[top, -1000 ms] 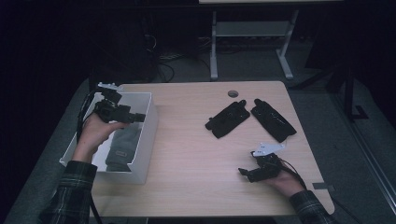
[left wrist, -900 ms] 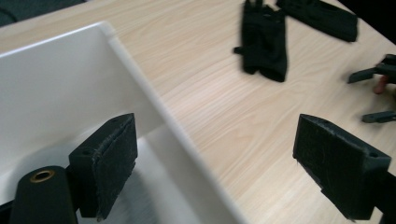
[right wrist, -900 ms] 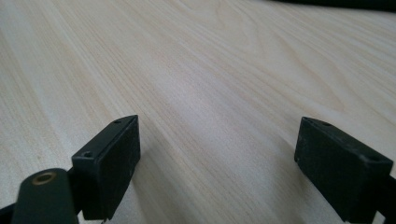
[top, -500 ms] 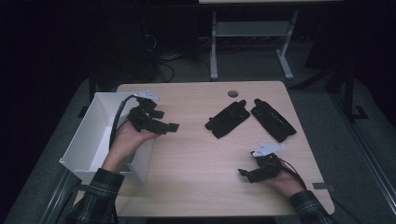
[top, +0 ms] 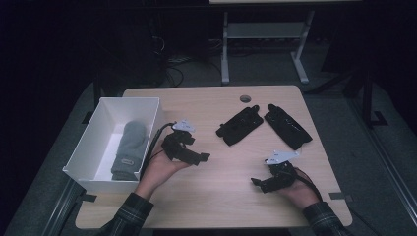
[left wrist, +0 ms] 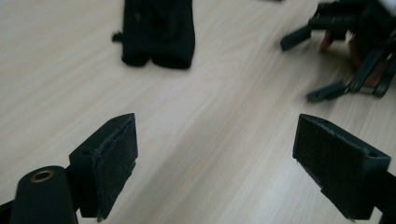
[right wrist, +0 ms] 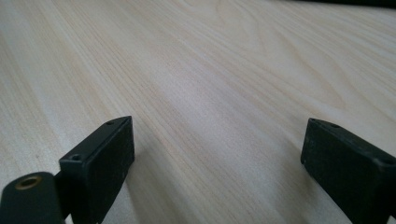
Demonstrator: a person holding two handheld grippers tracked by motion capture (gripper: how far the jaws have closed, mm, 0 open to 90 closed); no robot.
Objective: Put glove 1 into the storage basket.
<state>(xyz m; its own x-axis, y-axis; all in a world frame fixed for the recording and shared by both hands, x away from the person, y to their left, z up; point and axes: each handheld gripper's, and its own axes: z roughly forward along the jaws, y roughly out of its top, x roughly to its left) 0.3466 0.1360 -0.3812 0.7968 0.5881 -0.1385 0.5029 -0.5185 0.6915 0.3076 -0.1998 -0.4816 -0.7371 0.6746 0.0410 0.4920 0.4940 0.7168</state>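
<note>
Pale wood grain runs across the table (top: 231, 201), and nearest the person the right gripper (top: 261, 184) rests low on it, jaws spread wide with nothing between them. The left gripper (top: 199, 157) hovers over the table's middle, jaws also wide and empty, just beside the white bin (top: 88, 147). A grey mitten (top: 129, 150) lies inside the bin. Farther off, two black gloves (top: 240, 125) (top: 287, 126) lie side by side near a round hole (top: 245, 98).

Two black gloves (top: 240, 125), one grey mitten (top: 129, 150), one bin (top: 96, 123).
</note>
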